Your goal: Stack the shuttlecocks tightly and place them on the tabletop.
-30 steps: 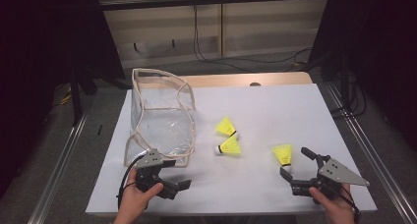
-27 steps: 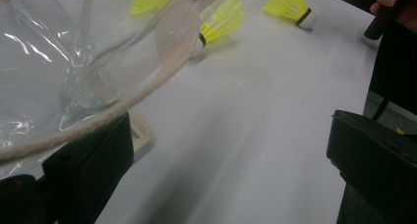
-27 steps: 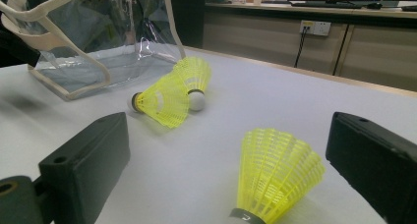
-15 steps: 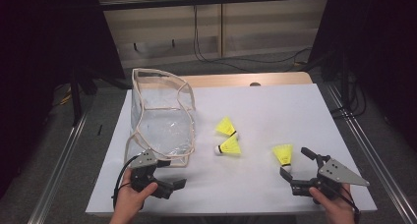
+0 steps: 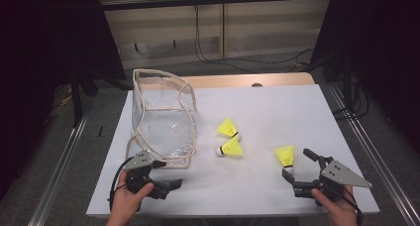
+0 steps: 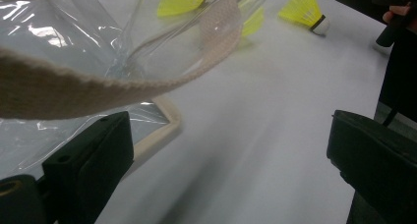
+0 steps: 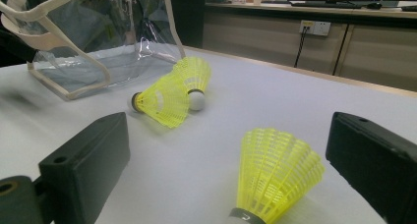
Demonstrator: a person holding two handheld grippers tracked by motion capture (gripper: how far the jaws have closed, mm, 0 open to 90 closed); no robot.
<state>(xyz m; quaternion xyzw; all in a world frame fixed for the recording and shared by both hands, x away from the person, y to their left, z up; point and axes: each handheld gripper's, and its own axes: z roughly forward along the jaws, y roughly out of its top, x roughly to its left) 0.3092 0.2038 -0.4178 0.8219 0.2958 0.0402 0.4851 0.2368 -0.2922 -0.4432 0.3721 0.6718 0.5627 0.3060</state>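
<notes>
Shuttlecocks are the work in hand: three yellow ones lie on the white tabletop [image 5: 277, 112], apparently meant for the clear bag [image 5: 163, 119] standing with its mouth up at the left. The right hand-held gripper [image 5: 301, 170] has its jaws spread wide on either side of the nearest shuttlecock [image 5: 286, 156], which lies just in front of it, feathers away from the hand and cork toward it; nothing is pinched yet, and the wide gape looks chosen to clear the flared skirt. The other two shuttlecocks [image 5: 228, 129] [image 5: 231, 147] lie touching each other between that one and the bag. The left hand-held gripper [image 5: 171, 185] is also wide open and empty, low at the bag's near corner, its left jaw just beside the cream webbing trim [image 6: 88, 91], probably placed to steady the soft bag or hold its rim open for a drop.
</notes>
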